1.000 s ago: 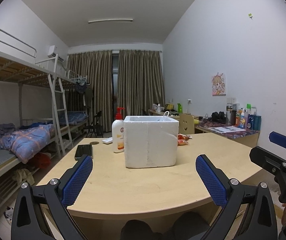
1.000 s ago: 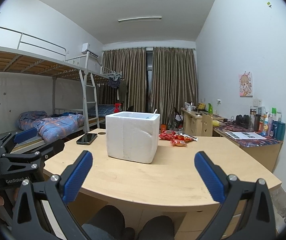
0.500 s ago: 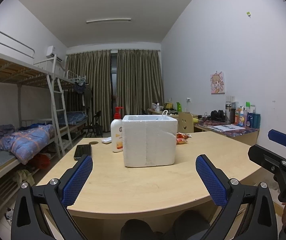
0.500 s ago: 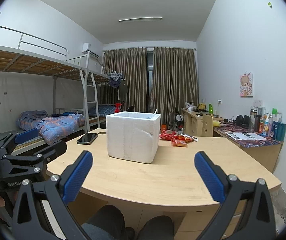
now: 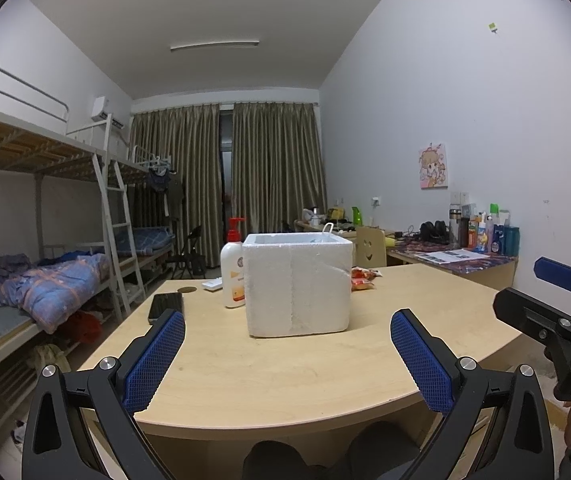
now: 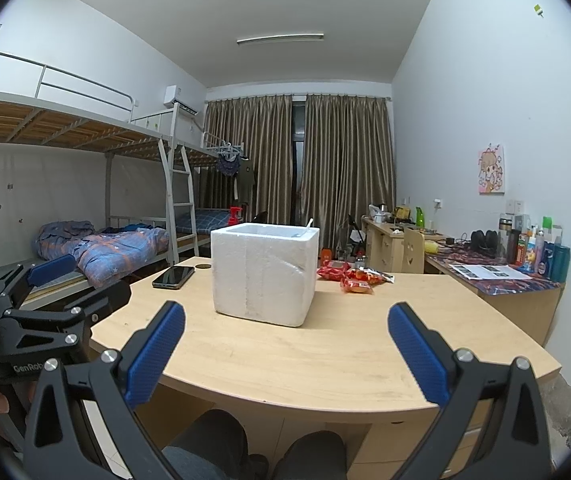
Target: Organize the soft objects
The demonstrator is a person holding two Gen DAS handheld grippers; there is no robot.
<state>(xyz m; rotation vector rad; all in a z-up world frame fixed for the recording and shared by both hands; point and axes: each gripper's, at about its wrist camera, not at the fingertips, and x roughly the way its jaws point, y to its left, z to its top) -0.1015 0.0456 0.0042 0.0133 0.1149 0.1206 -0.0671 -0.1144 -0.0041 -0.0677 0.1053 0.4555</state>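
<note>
Both my claws released, empty: left claw point(image 5: 287, 354), right claw point(image 6: 286, 350). Foam box point(image 6: 264, 272) mid-desk point(image 6: 325, 356), straight ahead. Red snack packets point(image 6: 355, 276) beyond, right of box; right claw nearer.

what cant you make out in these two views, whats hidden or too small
- Inside of the foam box: both views, its own walls hide the contents; only a white loop shows above the rim.
- Pump bottle: right wrist view, box hides all but the red pump.
- Snack packets: left wrist view, mostly behind the box; print too small.
- Phone: screen dark.
</note>
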